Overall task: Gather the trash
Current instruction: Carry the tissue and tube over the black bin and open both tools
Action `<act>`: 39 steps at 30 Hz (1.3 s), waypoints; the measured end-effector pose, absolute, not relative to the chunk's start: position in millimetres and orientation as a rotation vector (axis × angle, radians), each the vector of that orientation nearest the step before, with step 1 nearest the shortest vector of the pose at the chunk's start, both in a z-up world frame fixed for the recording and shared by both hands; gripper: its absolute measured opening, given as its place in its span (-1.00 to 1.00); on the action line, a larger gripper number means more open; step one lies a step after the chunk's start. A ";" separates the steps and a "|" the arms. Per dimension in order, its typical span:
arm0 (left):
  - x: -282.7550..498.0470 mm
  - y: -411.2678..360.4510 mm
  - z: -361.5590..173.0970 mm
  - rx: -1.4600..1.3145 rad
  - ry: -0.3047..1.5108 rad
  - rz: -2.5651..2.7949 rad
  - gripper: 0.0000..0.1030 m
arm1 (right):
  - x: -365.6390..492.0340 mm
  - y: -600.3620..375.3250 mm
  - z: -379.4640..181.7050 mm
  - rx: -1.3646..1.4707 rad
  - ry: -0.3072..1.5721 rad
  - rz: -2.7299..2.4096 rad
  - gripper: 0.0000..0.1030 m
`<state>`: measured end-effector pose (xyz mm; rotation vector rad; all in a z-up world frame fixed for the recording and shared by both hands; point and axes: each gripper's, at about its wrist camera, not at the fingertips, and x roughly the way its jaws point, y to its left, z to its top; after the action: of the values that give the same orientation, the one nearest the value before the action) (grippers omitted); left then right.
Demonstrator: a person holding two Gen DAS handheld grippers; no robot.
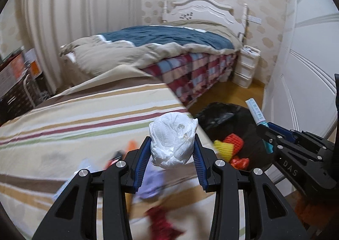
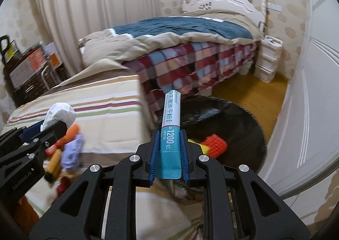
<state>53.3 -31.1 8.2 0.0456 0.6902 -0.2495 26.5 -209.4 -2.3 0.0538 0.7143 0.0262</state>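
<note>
Left wrist view: a crumpled white tissue (image 1: 172, 139) is pinched between the blue pads of the left gripper (image 1: 172, 144), above the right edge of a striped bedspread (image 1: 84, 108). Blurred scraps of trash (image 1: 152, 180) in purple, red and orange are seen lying on the striped bedspread beneath the fingers, near its right edge. To the right of that edge, on the wooden floor (image 1: 239, 91), a black trash bag (image 1: 231, 117) is spread open, and a red and yellow knitted piece (image 1: 228, 144) is seen inside it. At the right side of the picture the right gripper (image 1: 264, 132) is seen, pressed together on a white and teal sachet (image 1: 257, 113) that sticks up over the bag.

In the right wrist view the sachet (image 2: 171, 130) is clamped lengthwise between the blue pads of the right gripper (image 2: 170, 146), its white end held up above the trash bag (image 2: 222, 119). The knitted piece (image 2: 211, 144) is shown in the bag, just to the right of the fingers. At the left edge the left gripper (image 2: 50, 125) is seen with the tissue (image 2: 60, 113), over the scraps (image 2: 67, 151) on the bedspread (image 2: 101, 113). Behind, a second bed (image 2: 190, 39) with a blue and beige quilt and a checked cover is set against the wallpapered wall, and a white drawer unit (image 2: 268, 60) is placed beside it.
</note>
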 end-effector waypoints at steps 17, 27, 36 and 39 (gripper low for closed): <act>118.8 -139.0 -27.8 0.164 0.762 -0.311 -0.21 | 71.9 -288.8 -38.0 0.148 0.758 -0.077 -0.63; 133.5 -159.2 -40.3 0.212 0.784 -0.297 -0.16 | 85.1 -303.5 -54.5 0.151 0.784 -0.111 -0.61; 132.0 -149.5 -31.8 0.165 0.773 -0.284 0.50 | 79.1 -308.1 -52.7 0.153 0.774 -0.155 -0.15; 127.1 -139.7 -26.1 0.144 0.772 -0.272 0.54 | 73.0 -305.8 -47.4 0.159 0.763 -0.163 0.02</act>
<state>127.1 -139.7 -26.1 0.1445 0.7716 -0.2721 73.0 -305.8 -47.4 0.1590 0.7630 -0.1630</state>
